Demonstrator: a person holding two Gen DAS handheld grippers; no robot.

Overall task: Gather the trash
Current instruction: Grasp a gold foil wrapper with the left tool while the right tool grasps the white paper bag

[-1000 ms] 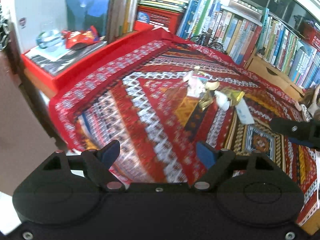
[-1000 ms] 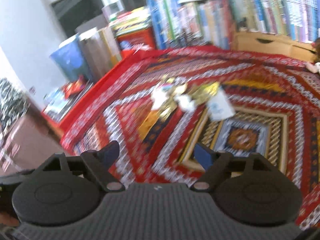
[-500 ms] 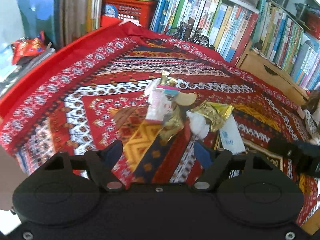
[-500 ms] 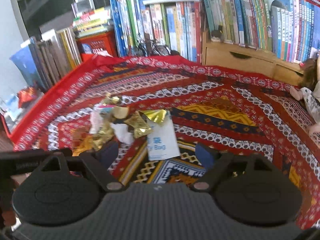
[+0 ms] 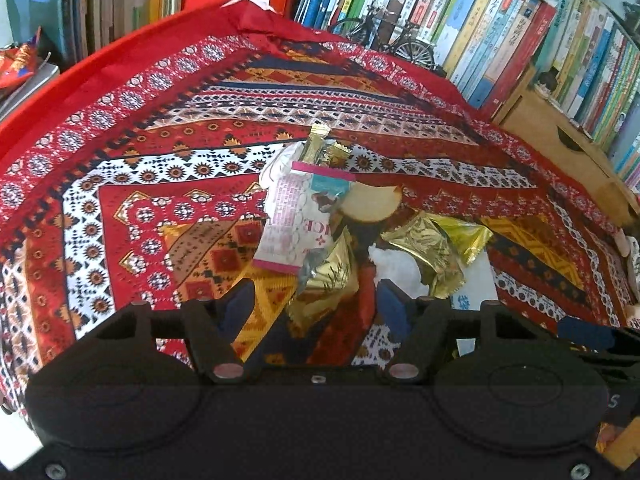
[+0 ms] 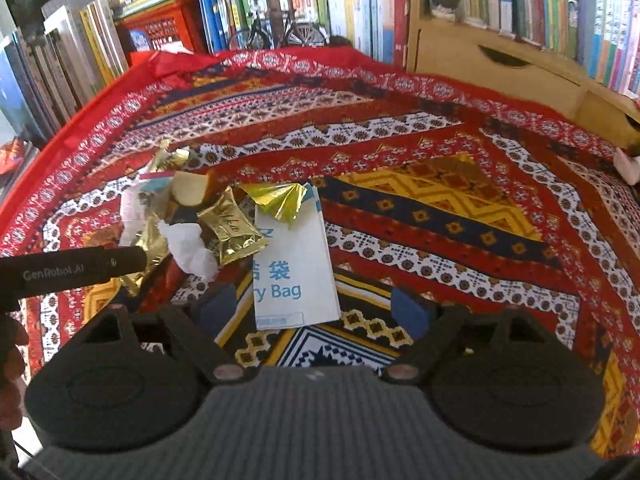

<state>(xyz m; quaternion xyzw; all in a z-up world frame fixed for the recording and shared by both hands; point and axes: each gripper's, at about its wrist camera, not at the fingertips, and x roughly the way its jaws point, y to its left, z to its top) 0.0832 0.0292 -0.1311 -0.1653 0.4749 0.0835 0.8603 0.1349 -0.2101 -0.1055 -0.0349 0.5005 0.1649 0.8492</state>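
Hovering wide apart and empty, the left gripper (image 5: pixel 316 304) and right gripper (image 6: pixel 316 312) face the trash pile (image 5: pixel 344 232) mid-frame on the table (image 5: pixel 132 184); overlapping crinkly wrappers could slip or scatter when pinched.

Both my feeds are bright and evenly lit, with only soft shadows. Glare flares off the gold wrappers (image 6: pixel 234 226) and washes out the white paper bag (image 6: pixel 296 264). Fisheye bending curves the bookshelves (image 5: pixel 520 28) and the patterned cloth (image 5: pixel 160 128); edges go soft and darker.
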